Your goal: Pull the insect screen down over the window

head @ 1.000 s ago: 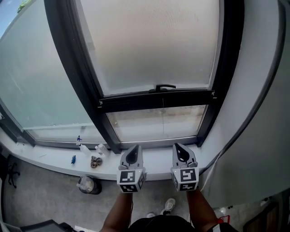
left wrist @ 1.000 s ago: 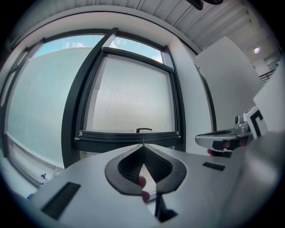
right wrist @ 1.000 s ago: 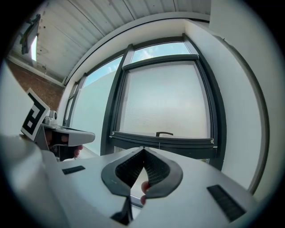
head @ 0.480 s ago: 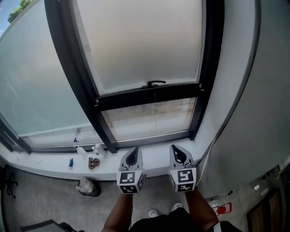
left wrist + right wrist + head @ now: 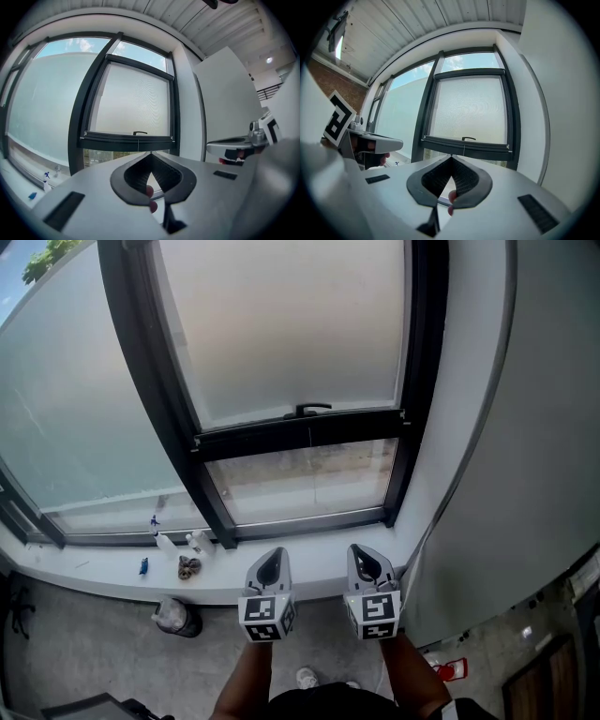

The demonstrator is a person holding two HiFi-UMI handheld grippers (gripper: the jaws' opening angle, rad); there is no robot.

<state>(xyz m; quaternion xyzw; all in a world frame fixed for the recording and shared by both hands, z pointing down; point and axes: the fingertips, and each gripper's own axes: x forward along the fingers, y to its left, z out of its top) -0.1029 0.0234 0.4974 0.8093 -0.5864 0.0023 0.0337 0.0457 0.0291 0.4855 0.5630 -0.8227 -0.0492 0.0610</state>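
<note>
The pale mesh insect screen (image 5: pixel 291 324) covers most of the dark-framed window. Its black bottom bar (image 5: pixel 300 432), with a small handle (image 5: pixel 312 410) on top, hangs a little above the sill, and clear glass shows beneath it. My left gripper (image 5: pixel 273 559) and right gripper (image 5: pixel 361 554) are held side by side, back from the sill, pointing level at the window. Both are shut and hold nothing. In the left gripper view the left gripper (image 5: pixel 150 153) lies below the handle (image 5: pixel 139 133). The right gripper (image 5: pixel 451 157) points the same way in the right gripper view, under the handle (image 5: pixel 468 138).
The white sill (image 5: pixel 309 568) carries two small bottles (image 5: pixel 169 545), a blue item (image 5: pixel 143 566) and a brown item (image 5: pixel 188 567) at the left. A dark container (image 5: pixel 176 617) stands on the floor below. A white wall (image 5: pixel 525 427) closes the right side, with a red object (image 5: pixel 454 670) at its foot.
Both grippers have drawn back from the window together, staying shut and side by side. The screen bar and handle have not moved on the window.
</note>
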